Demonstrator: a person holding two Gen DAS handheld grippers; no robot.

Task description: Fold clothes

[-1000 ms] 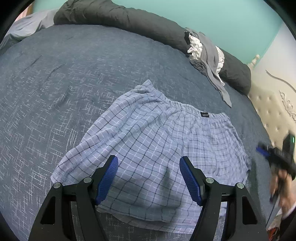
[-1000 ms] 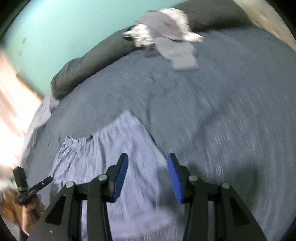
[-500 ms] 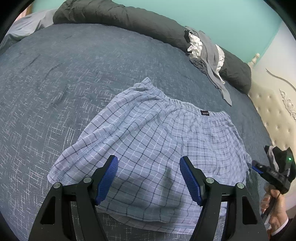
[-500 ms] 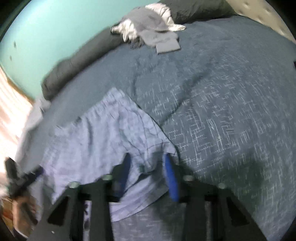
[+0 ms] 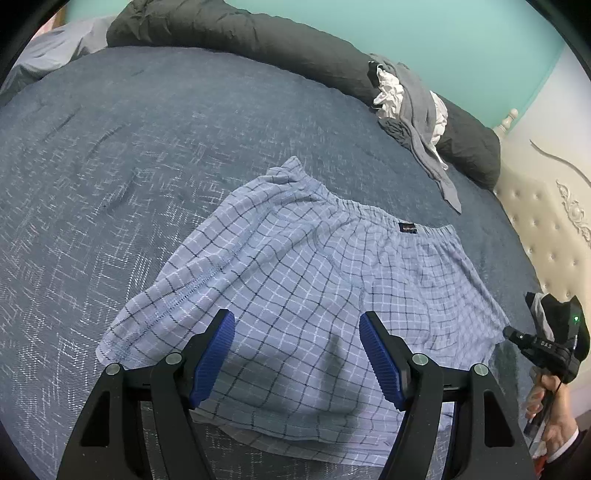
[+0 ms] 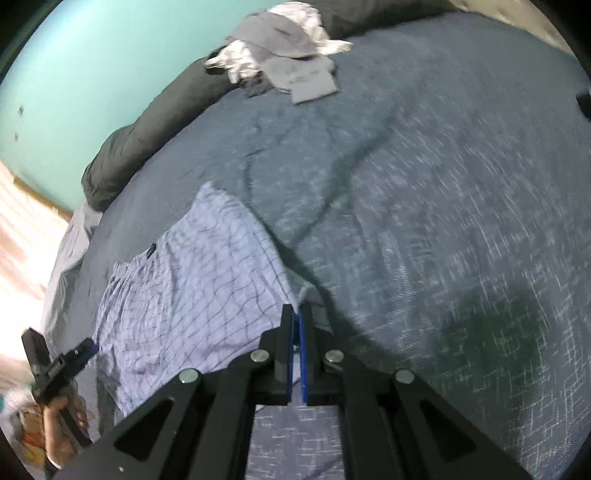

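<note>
Here, the right gripper [image 6: 296, 325] pinches soft checked shorts [image 6: 177, 291].

Blue-grey bed [image 5: 155, 155]: checked shorts [image 5: 303, 280] spread flat; grey-white clothes heap [image 5: 413, 107] against dark bolster [image 5: 240, 33]

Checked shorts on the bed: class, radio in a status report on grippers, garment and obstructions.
Left gripper open above checked shorts. Right gripper shut on their leg hem. Shorts spread on bedspread, unfolded. Clothes pile well clear.
</note>
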